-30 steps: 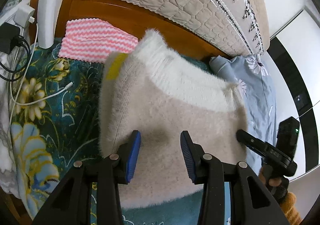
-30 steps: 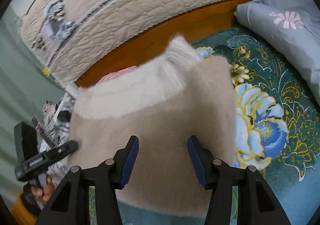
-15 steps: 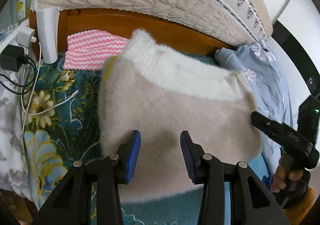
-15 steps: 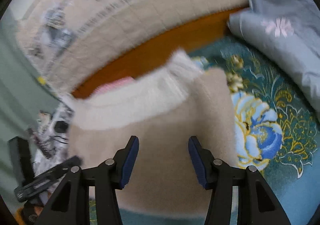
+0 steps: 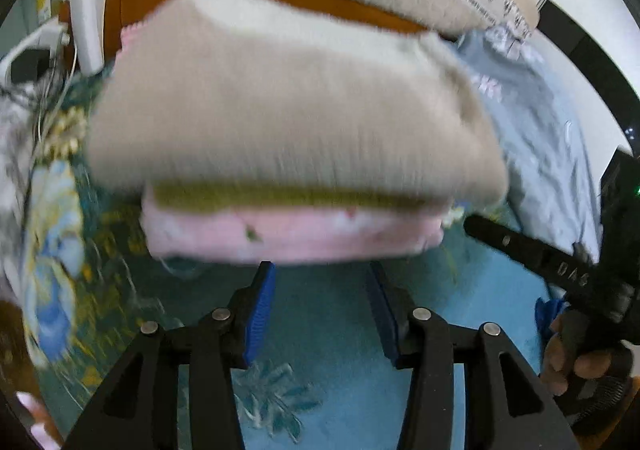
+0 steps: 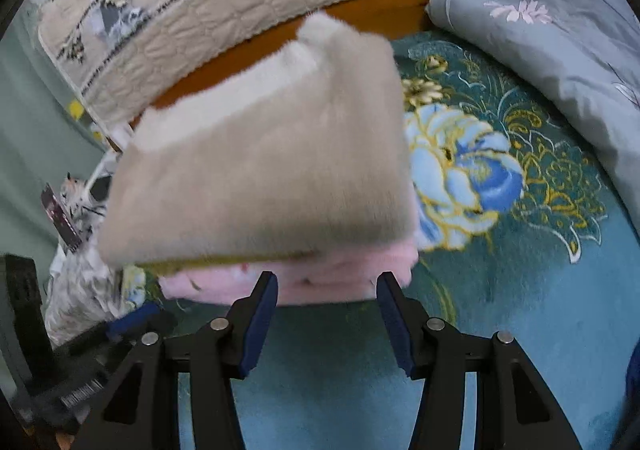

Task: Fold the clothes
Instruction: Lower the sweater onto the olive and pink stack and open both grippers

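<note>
Both tools have drawn back from the beige sweater [image 5: 288, 122], which we now see folded atop a pink garment [image 5: 292, 234] on the bed [image 6: 520, 330]. Left tool [image 5: 320, 314] and right tool [image 6: 326, 324]: agape, empty. Soft, light, floppy; we judge it best taken beneath the folded front edge.

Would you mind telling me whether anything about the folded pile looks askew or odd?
Slightly. The beige sweater overhangs the pink folded garment beneath it on the left, so their edges do not line up. A yellow-green strip shows between them. Nothing looks spilled or damaged.
</note>
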Motion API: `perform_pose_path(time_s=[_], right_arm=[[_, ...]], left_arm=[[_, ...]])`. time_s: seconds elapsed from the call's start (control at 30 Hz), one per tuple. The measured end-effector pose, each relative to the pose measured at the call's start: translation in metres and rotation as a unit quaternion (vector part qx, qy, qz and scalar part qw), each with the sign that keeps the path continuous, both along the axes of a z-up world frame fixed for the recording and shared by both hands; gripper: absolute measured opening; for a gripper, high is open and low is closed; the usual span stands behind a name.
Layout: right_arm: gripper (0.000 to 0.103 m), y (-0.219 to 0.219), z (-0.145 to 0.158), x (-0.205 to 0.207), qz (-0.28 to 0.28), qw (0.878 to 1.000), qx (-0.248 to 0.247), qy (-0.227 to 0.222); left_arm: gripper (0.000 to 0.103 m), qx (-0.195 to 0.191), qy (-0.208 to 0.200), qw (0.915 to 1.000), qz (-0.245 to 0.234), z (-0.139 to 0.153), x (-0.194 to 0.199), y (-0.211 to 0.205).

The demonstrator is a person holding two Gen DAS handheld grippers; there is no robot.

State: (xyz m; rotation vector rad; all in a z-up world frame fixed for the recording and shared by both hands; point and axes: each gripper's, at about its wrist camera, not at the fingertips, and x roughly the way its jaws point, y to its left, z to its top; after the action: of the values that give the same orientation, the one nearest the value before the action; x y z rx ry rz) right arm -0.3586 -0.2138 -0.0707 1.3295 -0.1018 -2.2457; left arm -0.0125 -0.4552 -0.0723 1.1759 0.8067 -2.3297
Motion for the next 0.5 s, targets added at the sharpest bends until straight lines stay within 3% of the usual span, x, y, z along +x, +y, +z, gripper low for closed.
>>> perform_pose_path(time_s=[0.13, 0.3, 0.33, 0.4, 0.43, 0.5], right_arm=[[0.062, 0.001, -0.008, 0.005, -0.004, 1.000, 0.006, 0.001], [0.067, 0.003, -0.011, 0.012, -0.005, 1.000, 0.011, 0.003], [0.072, 0.002, -0.011, 0.013, -0.003, 1.000, 0.012, 0.003], [0.086, 0.002, -0.011, 0.014, 0.000, 1.000, 0.009, 0.002], [0.091, 0.001, -0.011, 0.014, 0.001, 1.000, 0.008, 0.004], [0.091, 0.000, -0.008, 0.016, 0.005, 1.000, 0.011, 0.011]], left_arm=[[0.060, 0.006, -0.005, 0.9998, 0.020, -0.013, 0.004, 0.015], [0.062, -0.009, -0.027, 0.9988, 0.040, -0.016, 0.005, 0.022], [0.064, -0.013, -0.035, 0.9983, 0.045, -0.017, 0.005, 0.021], [0.078, -0.018, -0.048, 0.9972, 0.054, -0.017, 0.005, 0.021], [0.078, -0.012, -0.046, 0.9973, 0.055, -0.017, 0.007, 0.019], [0.079, 0.000, -0.041, 0.9976, 0.056, -0.016, 0.008, 0.017]])
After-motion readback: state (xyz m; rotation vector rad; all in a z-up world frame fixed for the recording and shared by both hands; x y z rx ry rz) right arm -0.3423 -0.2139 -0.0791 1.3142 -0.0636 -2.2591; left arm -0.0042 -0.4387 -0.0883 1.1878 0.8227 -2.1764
